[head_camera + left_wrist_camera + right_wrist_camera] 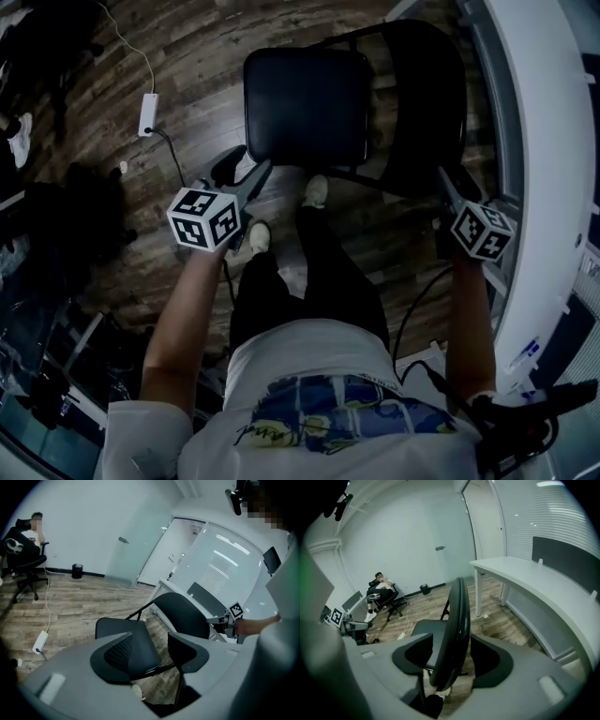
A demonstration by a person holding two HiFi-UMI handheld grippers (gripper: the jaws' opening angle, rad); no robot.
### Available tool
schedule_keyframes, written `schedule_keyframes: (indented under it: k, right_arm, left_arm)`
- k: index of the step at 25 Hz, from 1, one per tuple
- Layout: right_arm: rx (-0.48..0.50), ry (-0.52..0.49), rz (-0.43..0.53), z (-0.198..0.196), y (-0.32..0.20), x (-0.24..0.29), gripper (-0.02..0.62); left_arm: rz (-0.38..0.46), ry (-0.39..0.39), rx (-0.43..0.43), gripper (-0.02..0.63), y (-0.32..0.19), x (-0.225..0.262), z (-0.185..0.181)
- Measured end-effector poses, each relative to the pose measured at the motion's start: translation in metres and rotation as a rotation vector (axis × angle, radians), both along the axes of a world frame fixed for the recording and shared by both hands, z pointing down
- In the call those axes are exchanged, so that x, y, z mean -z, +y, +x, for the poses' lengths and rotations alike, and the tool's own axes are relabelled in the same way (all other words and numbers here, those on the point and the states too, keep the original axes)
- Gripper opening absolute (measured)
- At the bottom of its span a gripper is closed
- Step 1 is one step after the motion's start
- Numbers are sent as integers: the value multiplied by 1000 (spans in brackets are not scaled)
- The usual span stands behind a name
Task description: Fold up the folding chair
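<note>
The black folding chair stands unfolded on the wood floor, with its seat [306,105] in front of me and its backrest [427,103] to the right. My left gripper [242,171] is at the seat's near left corner. In the left gripper view the left gripper [152,656] is open, and the seat [126,630] shows between the jaws without the pads pressing on it. My right gripper [444,186] is at the backrest's near edge. In the right gripper view the right gripper [452,660] is open around the edge-on backrest [457,620], with gaps on both sides.
A curved white desk [534,112] runs close along the chair's right side. A power strip [147,114] with its cable lies on the floor at the left. My feet [314,192] stand just before the seat. A person sits on an office chair [382,597] by the far wall.
</note>
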State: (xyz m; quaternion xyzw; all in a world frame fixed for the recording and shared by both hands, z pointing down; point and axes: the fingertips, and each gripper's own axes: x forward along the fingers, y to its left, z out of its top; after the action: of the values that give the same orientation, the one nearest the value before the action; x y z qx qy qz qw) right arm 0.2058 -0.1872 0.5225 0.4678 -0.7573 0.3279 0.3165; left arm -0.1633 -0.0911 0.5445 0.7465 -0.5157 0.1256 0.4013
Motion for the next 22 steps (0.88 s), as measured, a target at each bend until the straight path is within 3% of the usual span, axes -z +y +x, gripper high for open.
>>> schedule_keyframes:
  k: [5, 22]
  right_arm:
    - [3, -23, -13, -13, -12, -30, 240]
    - [30, -105, -15, -34, -23, -54, 239]
  left_arm:
    - [-52, -35, 41, 246, -10, -58, -28]
    - [-242, -27, 111, 286, -29, -242, -58]
